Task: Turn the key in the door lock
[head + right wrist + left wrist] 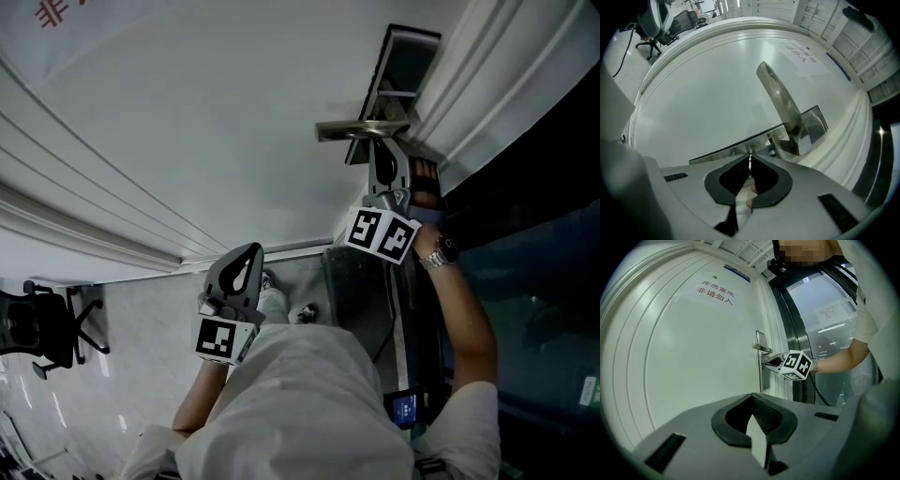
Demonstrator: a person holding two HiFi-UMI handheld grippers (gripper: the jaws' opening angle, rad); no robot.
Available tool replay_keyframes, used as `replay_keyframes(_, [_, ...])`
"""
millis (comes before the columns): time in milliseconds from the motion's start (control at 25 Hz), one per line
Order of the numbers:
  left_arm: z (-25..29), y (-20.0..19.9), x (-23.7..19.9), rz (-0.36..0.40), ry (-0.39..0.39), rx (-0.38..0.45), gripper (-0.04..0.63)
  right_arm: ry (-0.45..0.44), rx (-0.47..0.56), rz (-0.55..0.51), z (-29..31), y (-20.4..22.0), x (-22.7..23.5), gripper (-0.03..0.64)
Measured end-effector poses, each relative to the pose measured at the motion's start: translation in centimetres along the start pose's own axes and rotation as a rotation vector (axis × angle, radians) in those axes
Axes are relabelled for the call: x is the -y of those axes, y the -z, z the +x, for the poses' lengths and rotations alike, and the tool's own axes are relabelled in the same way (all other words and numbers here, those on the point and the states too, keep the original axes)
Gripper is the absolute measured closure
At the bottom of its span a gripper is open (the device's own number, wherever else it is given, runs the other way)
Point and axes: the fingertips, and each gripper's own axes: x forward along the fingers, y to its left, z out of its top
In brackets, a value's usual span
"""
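- The key [749, 159] shows only as a thin metal edge. It is pinched between the tips of the right gripper [750, 165], whose jaws are closed to a narrow slit on it. It sits at the lock plate [813, 124], just under the handle [780, 101], near the door's [708, 93] edge.
- So little of the key lies under the pads that, I judge, they could slide round it when the wrist rolls. The gripper would then turn and the key would not.
- If the roll is not about the key's own line, the blade may bind or bend in the cylinder. Pulling back while turning could draw it out.
- I cannot tell how deep the key sits; one not fully seated would likely jam.
- The handle hangs close above the jaws, so a wide roll could knock the gripper against it, or against the plate.
- Turning the wrong way, or forcing past the stop, would strain the key.
- The left gripper [752, 401] is closed on nothing and well apart from the door. Nothing braces the door, so a push might swing it.
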Motion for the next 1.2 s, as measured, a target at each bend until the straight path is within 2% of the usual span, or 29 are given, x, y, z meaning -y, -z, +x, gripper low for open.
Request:
replay_keyframes(320, [0.4,0.1,0.1,0.0,0.007,0.0,0.591,0.003,-0.033,0.216,0.2,0.1,0.4,0.604])
replay_keyframes(480, [0.5,0.1,0.2,0.003,0.014,-0.001,0.591,-0.021,-0.052,0.403,0.2,0.1,0.8,0.604])
replay_keyframes(1040, [0.2,0.4,-0.1,0.004,0.013,-0.015,0.591,-0.135,-0.052,1.271,0.5,1.3,1.7,0.604])
replay_keyframes(1200, [0.2,0.1,0.0,0.002,0.017,-0.001,0.591,-0.175,-0.05,1.556,0.5,1.8,1.7,0.604])
